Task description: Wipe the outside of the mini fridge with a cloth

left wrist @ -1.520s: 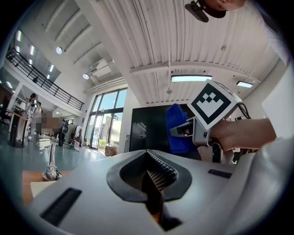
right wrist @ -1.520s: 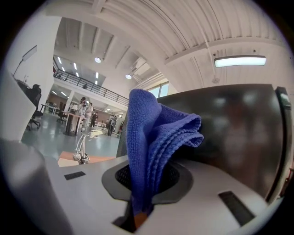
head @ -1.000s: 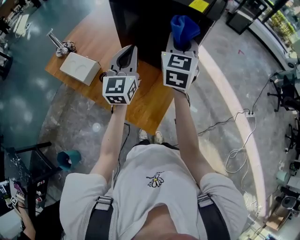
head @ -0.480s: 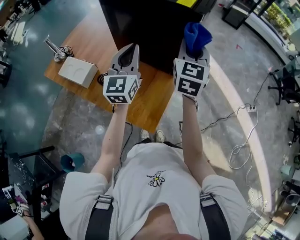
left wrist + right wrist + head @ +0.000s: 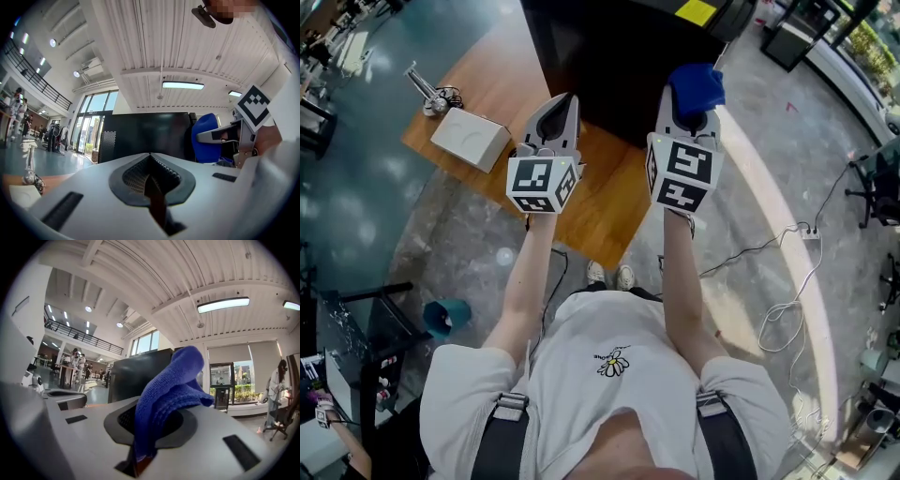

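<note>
The black mini fridge (image 5: pixel 614 56) stands on a wooden table (image 5: pixel 595 202), seen from above in the head view and as a dark box (image 5: pixel 147 136) in the left gripper view. My right gripper (image 5: pixel 692 105) is shut on a blue cloth (image 5: pixel 696 86), which bunches up above its jaws (image 5: pixel 171 394) near the fridge's right front corner. My left gripper (image 5: pixel 560 114) is shut with nothing in it, pointing at the fridge's front, its jaws closed together (image 5: pixel 151 176).
A white box (image 5: pixel 469 138) and a metal object with cables (image 5: pixel 436 94) lie on the table's left part. A white power cable and strip (image 5: pixel 787 281) trail on the floor at right. A teal cup (image 5: pixel 445 316) sits on the floor at left.
Both grippers have shifted a little right and lifted slightly; the right one with the cloth has moved from over the fridge's front towards its right corner.
</note>
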Demonstrator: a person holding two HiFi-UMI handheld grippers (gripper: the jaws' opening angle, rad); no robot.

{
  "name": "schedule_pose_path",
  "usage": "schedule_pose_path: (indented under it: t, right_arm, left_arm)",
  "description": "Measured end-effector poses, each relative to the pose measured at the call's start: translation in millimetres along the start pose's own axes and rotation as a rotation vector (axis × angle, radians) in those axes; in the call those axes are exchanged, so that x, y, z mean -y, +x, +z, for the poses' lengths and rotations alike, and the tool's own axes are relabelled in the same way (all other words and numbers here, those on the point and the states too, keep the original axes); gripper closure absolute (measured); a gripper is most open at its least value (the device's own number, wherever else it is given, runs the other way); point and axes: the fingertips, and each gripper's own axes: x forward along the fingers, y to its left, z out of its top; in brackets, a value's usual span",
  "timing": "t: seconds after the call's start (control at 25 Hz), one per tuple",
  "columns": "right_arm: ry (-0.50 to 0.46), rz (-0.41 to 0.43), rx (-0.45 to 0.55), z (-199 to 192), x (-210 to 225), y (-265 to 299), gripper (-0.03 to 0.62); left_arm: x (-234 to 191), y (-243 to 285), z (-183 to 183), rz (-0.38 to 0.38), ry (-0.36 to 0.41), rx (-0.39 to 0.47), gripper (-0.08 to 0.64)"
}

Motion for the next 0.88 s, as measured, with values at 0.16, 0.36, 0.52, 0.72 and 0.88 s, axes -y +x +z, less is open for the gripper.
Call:
schedule_pose_path:
  t: [0.16, 0.36, 0.52, 0.72, 0.88]
  right_arm:
    - [-0.009, 0.104, 0.021, 9, -54, 19, 0.525]
    - [-0.038, 0.258, 0.007, 2, -132, 70, 0.525]
    - [-0.107, 0.326, -0.009, -1, -189, 117, 0.525]
    - [-0.129, 0.339, -0.051, -15, -240, 174, 0.525]
    - [-0.152, 0.334, -0.08, -21, -268, 202, 0.525]
  left_arm:
    - [-21, -9, -5, 0.033, 0.002, -0.011, 0.558]
    - [-63, -26, -16, 0.12, -0.002, -0.031, 0.558]
    - [-104, -42, -30, 0.192, -0.017, -0.056, 0.558]
    - [-151, -60, -54, 0.269, -0.029, -0.097, 0.558]
    - [-184, -75, -64, 0.322, -0.042, -0.108, 0.558]
